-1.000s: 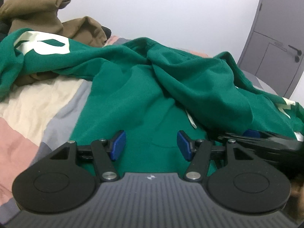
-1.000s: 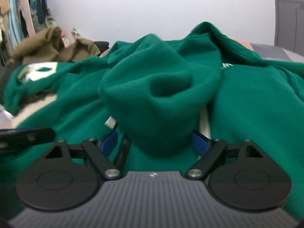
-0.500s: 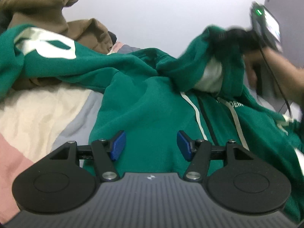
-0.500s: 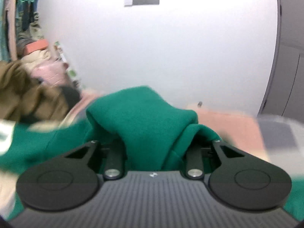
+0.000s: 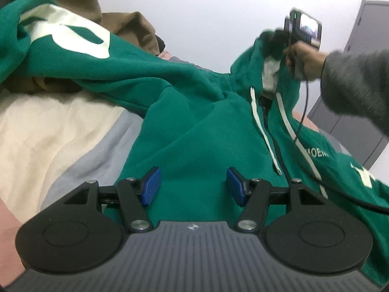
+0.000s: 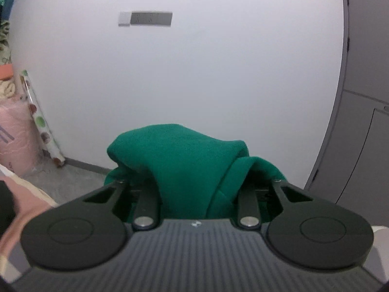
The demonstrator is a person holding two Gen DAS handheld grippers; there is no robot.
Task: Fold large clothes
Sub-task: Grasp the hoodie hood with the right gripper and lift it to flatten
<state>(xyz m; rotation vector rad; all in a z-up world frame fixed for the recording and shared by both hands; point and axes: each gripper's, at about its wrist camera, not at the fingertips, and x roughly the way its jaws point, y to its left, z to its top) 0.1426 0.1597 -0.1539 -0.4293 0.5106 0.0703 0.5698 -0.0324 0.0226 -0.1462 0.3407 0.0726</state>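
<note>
The left gripper [image 5: 193,186] sits low over the bed, its blue-padded fingers [image 5: 151,185] spread apart and released, with the front of the green zip-up fleece hoodie [image 5: 199,131] lying under the gap and nothing pinched between them. The hoodie is sprawled across the bed's patchwork cover of cream, grey and pink panels [image 5: 48,131], one sleeve with a large cream print stretched off to the left over a heap of brown garments [image 5: 126,24].

From the left wrist view, the right gripper [image 5: 279,41] is raised at upper right — a bare hand [image 5: 304,60] below a grey fuzzy sleeve [image 5: 357,82] holds it up, a black cable hanging from it, and the hood end of the hoodie is lifted with it, white drawstrings trailing down the chest.

The right wrist view gives what that view cannot: the right gripper's fingers are clenched on a thick bunched fold of the green fabric [image 6: 184,165], which hides the pads entirely. Its jaws have just been closing, with that fold between them. Beyond lie a white wall [image 6: 194,77], a grey socket plate, and a grey door at the right edge.
</note>
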